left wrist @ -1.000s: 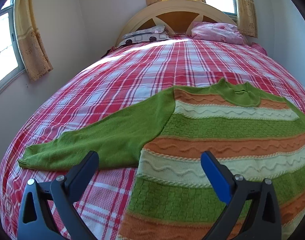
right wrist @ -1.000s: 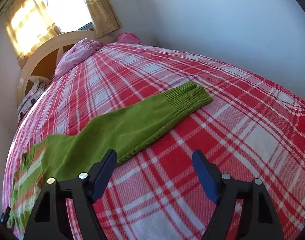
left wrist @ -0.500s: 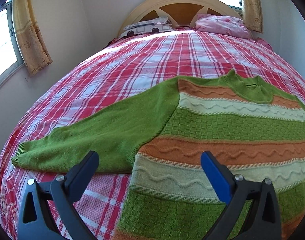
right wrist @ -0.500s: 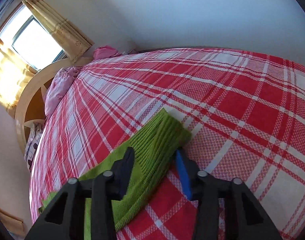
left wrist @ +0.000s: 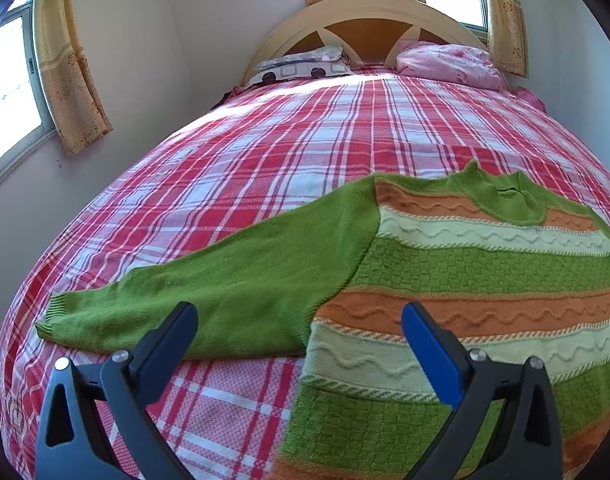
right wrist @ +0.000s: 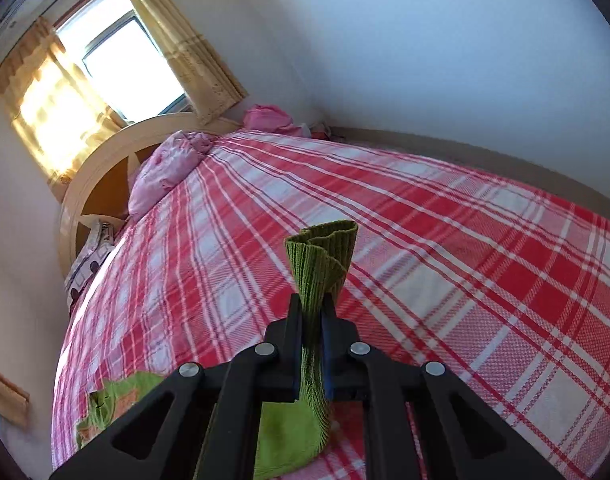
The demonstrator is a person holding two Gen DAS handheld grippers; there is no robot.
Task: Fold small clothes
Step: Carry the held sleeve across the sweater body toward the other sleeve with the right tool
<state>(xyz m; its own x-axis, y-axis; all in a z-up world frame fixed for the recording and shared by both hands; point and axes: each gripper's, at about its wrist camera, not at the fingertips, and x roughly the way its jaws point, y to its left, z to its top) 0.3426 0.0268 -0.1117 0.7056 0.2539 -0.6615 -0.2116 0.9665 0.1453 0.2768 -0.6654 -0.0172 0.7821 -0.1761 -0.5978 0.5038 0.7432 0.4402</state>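
A small knitted sweater with green, orange and cream stripes lies flat on the red plaid bed. Its green left sleeve stretches out to the left. My left gripper is open and empty, just above the spot where that sleeve meets the body. My right gripper is shut on the ribbed cuff of the other green sleeve and holds it lifted off the bed; the sleeve hangs down below the jaws. Part of the sweater's body shows at lower left in the right wrist view.
A patterned pillow and a pink pillow lie by the wooden headboard. Curtained windows sit on the left wall and behind the headboard. A wall runs along the bed's right side.
My right gripper closed on the right sleeve's cuff and lifted it off the bed. My left gripper stayed open over the sweater, tilting slightly.
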